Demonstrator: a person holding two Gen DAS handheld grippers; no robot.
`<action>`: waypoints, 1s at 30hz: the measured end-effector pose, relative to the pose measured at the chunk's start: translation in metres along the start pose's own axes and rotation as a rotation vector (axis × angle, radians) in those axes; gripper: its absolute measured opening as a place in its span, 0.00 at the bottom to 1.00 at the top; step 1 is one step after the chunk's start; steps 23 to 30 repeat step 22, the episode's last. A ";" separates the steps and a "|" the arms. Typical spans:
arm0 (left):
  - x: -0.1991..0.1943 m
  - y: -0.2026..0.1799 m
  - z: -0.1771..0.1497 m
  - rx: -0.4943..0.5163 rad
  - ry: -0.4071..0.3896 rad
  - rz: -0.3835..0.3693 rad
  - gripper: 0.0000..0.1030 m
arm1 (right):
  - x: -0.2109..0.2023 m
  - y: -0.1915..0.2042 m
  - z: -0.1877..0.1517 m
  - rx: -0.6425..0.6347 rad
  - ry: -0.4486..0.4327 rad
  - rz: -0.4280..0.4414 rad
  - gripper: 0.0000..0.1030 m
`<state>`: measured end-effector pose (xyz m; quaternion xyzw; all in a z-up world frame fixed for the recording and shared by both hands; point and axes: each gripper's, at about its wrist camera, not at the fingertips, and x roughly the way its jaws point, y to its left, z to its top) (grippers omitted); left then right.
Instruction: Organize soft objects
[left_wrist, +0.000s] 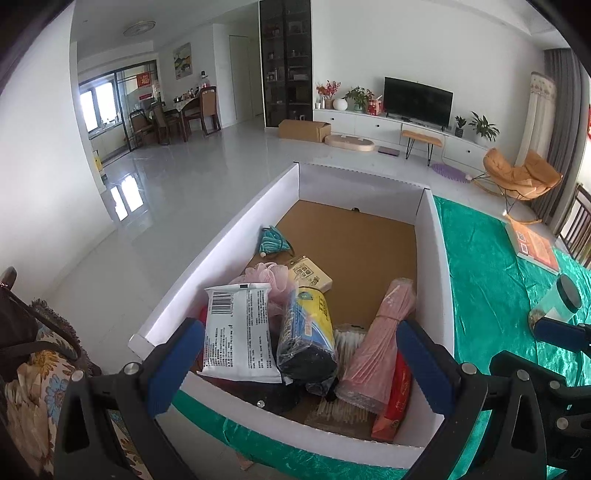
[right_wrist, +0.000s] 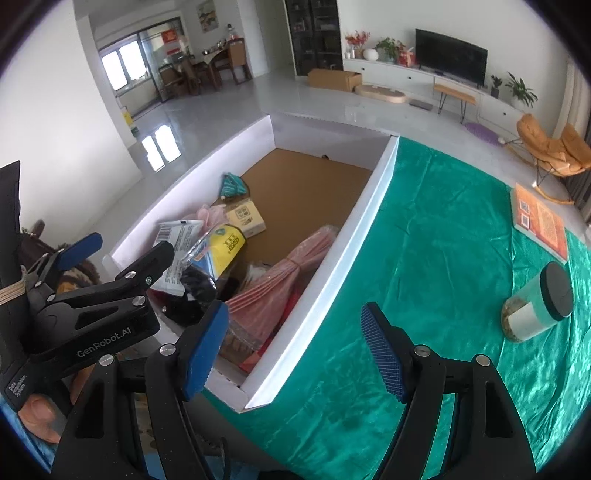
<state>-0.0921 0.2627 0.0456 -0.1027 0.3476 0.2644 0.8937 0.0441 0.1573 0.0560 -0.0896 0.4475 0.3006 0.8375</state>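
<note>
Bright daylight entered from windows (left_wrist: 101, 107) at ten o'clock, glaring off the floor (left_wrist: 125, 195); fisheye bending and dark vignetting marked all edges.

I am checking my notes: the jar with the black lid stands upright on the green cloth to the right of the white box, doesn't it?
Not quite: the jar lies on its side, as the right wrist view shows. It does rest on the green cloth, right of the white box.

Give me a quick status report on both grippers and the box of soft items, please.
Left gripper open over the white box, empty. Right gripper open above the green cloth, empty. Soft packs piled at the box's near end. Nothing in the way.
</note>
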 end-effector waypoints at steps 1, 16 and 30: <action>0.000 0.000 0.000 0.000 0.001 0.002 1.00 | 0.000 0.001 0.001 -0.003 0.000 -0.003 0.75; -0.001 0.008 0.000 -0.036 -0.001 0.012 1.00 | 0.001 0.003 0.003 -0.010 0.003 -0.016 0.75; -0.007 0.015 -0.003 -0.076 -0.042 0.035 1.00 | -0.002 0.010 0.001 -0.033 -0.007 -0.020 0.75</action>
